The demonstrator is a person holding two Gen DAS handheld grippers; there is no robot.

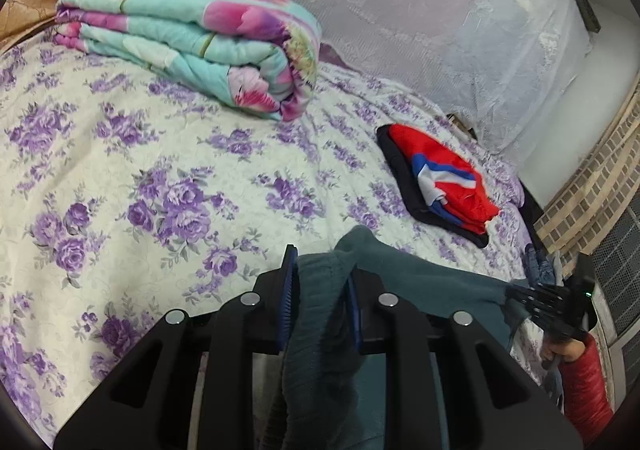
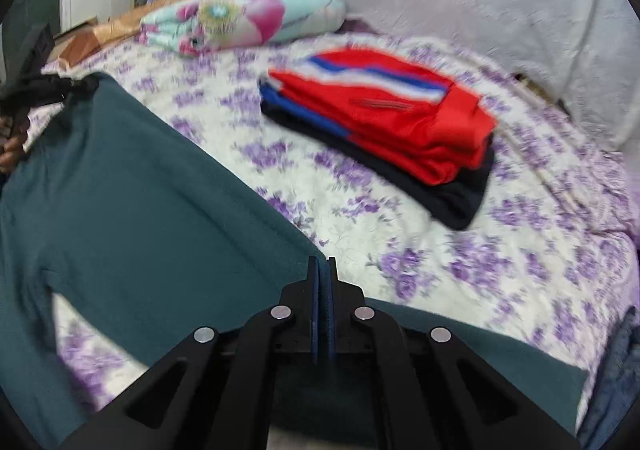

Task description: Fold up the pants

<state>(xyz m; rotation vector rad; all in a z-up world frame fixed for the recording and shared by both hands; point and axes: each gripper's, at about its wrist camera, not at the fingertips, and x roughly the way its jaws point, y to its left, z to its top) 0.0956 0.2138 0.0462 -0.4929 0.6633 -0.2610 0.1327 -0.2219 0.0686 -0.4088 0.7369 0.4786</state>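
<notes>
On my far left a folded floral quilt (image 1: pixel 188 46) rests on the purple-flowered bedsheet (image 1: pixel 120 178). My left claw (image 1: pixel 320 290) is clamped on a bunched, ribbed edge of the teal pants (image 1: pixel 320 330), which stretch rightward above the bed. Further right, a folded red, white and blue garment (image 2: pixel 384 118) lies on a dark one. My right claw (image 2: pixel 323 290) is pinched fully closed at the pants' far corner; I cannot tell whether cloth sits between its pads.
</notes>
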